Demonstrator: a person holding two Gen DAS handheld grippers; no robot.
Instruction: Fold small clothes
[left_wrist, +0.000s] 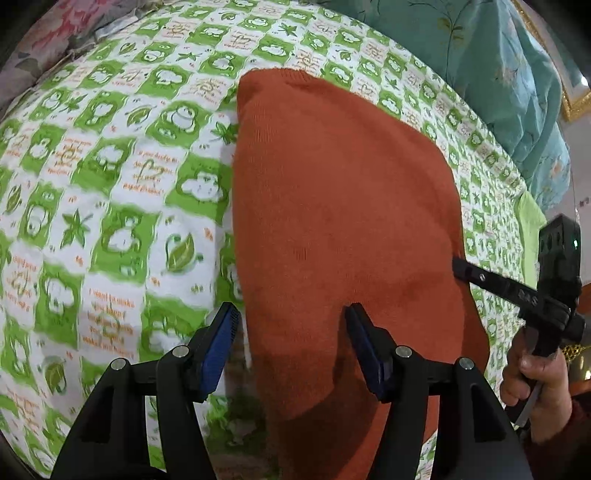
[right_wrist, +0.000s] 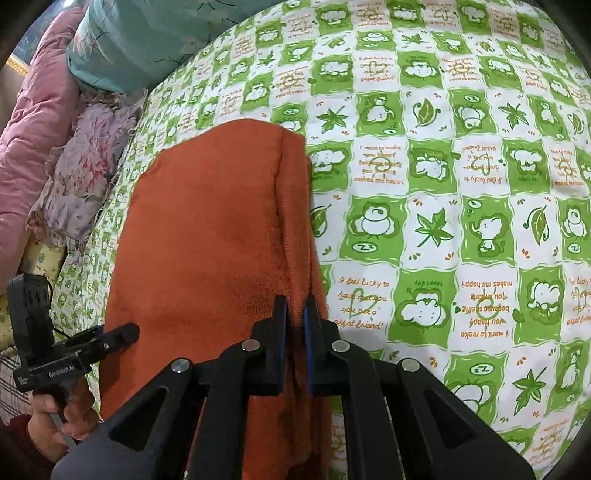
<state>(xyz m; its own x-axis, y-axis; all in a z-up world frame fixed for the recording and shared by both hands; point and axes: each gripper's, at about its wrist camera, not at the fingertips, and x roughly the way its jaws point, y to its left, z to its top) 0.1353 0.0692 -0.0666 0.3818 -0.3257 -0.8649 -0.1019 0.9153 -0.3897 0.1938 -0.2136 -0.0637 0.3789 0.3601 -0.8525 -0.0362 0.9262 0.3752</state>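
Lying on a bed, one rust-orange knit garment (left_wrist: 343, 206) sits folded on a green-and-white checked bedsheet (left_wrist: 110, 177), its long axis running away from both cameras, near end under the tongs and far end rounded toward the pillows. Readable writing: the sheet squares carry orange script such as "I want to make you happy" and "I feel lucky to have met you, you are a great friend!"; the left tool body in the right wrist view reads "Genrobot AI" as far as I can make out. Left tongs (left_wrist: 291, 317): blue-padded, spread wide, one finger off the garment's left edge over the sheet, the other over the cloth, nothing clamped. Right tongs (right_wrist: 295, 306): nearly closed, pinching the garment's right-hand folded edge, cloth visibly squeezed between the blue pads (right_wrist: 282, 314). The right hand (left_wrist: 532, 373) shows at the right edge in the left wrist view, the left hand (right_wrist: 55, 417) at lower left in the right wrist view. Count: one garment, two tongs, one teal quilt (left_wrist: 491, 70), one floral pillow (right_wrist: 88, 170), one pink quilt (right_wrist: 33, 122).
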